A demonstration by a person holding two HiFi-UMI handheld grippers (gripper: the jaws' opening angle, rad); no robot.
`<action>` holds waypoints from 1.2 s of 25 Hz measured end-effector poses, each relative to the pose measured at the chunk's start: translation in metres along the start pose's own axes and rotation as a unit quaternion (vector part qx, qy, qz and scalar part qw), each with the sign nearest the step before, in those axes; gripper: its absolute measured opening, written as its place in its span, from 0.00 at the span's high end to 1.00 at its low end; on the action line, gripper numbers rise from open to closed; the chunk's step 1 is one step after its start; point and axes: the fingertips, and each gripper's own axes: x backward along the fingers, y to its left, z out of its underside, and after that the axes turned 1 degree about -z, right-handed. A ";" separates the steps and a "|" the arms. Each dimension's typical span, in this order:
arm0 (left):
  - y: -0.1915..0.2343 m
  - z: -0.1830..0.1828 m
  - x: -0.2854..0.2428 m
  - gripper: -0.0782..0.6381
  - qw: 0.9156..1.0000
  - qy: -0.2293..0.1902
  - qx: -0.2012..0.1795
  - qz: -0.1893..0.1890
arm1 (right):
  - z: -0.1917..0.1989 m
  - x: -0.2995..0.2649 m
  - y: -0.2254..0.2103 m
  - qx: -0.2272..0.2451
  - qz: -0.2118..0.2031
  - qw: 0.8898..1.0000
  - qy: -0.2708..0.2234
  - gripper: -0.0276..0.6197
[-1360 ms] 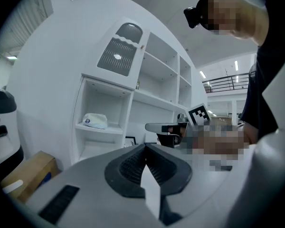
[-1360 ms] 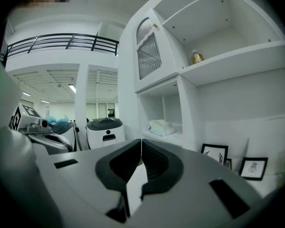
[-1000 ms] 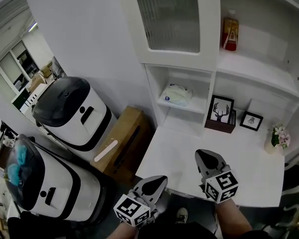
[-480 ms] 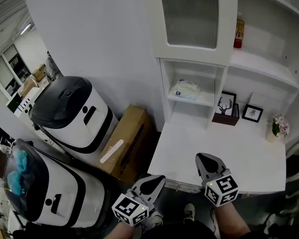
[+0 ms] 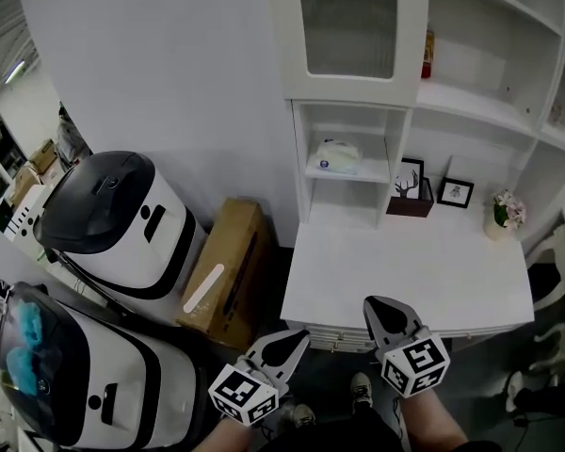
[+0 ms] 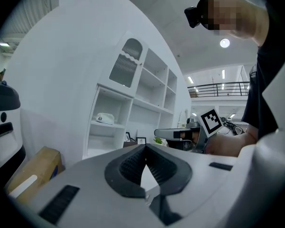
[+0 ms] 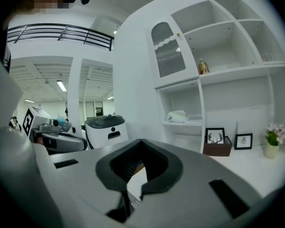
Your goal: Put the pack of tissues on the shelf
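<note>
The pack of tissues (image 5: 339, 155) is a pale soft bundle lying on the small white shelf (image 5: 344, 173) under the glass-door cabinet. It also shows as the tissue pack (image 6: 104, 118) in the left gripper view and the tissue pack (image 7: 176, 116) in the right gripper view. Both grippers are far from it, low at the near side of the desk. My left gripper (image 5: 297, 338) is shut with nothing in it, its tips (image 6: 143, 147) meeting. My right gripper (image 5: 373, 302) is shut and empty too, its jaws touching at the right gripper's front (image 7: 141, 142).
A white desk top (image 5: 414, 276) lies below the shelves, with two framed pictures (image 5: 407, 179), a flower vase (image 5: 501, 217) and a bottle (image 5: 427, 55) higher up. A cardboard box (image 5: 221, 271) and two white-and-black machines (image 5: 113, 219) stand left of the desk.
The view has drawn back from the shelving, so desk and shelves look smaller and farther. Both grippers stay shut, low in the view.
</note>
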 end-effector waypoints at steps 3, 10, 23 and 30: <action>-0.004 0.005 0.011 0.88 1.000 0.001 0.000 0.015 | 0.005 0.010 0.015 0.000 0.012 1.000 0.000 0.95; -0.016 0.015 0.035 0.88 0.999 0.005 -0.002 0.042 | 0.013 0.035 0.045 0.001 0.032 0.999 -0.004 0.95; -0.034 0.021 0.058 0.88 0.998 -0.004 0.000 0.058 | 0.023 0.064 0.079 0.004 0.039 0.999 0.001 0.95; -0.039 0.021 0.058 0.88 0.998 -0.002 -0.003 0.060 | 0.023 0.068 0.081 0.005 0.038 0.999 -0.001 0.95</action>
